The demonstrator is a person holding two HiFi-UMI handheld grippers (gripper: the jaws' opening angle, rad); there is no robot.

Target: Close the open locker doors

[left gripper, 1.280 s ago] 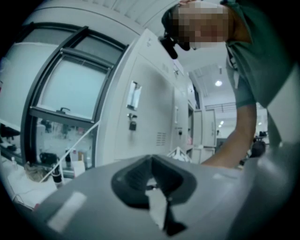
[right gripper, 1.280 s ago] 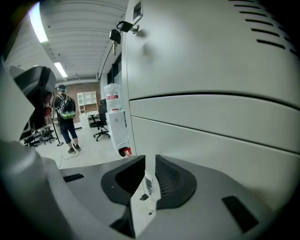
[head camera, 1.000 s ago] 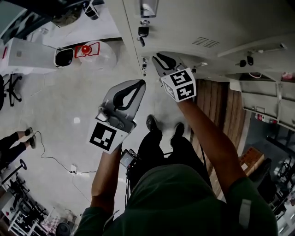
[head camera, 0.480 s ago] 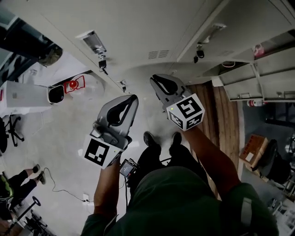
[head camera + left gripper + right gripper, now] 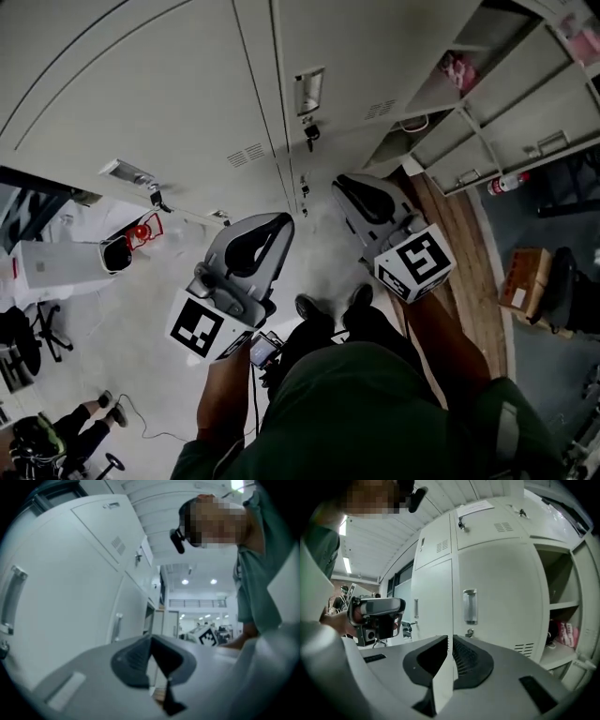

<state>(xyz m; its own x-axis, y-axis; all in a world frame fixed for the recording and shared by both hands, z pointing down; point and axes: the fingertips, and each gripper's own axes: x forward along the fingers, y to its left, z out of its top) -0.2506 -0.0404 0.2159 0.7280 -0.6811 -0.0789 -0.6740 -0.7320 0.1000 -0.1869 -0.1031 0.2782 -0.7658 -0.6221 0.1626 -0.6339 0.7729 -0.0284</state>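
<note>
Locker doors (image 5: 375, 47) ahead stand shut; to their right an open compartment (image 5: 487, 37) holds a pink packet (image 5: 457, 70) on its shelf. Left gripper (image 5: 279, 223) and right gripper (image 5: 343, 184) hover before them, apart from each other, both with jaws pressed together and empty.

Soft, even indoor light lies on the pale locker doors (image 5: 159, 94), shadows faint, and the head view dims toward its near and right edges. Both gripper views bow strongly into black corners (fisheye lens), nearest surfaces soft; ceiling lights (image 5: 185, 581) glare far off in the left gripper view.
</note>
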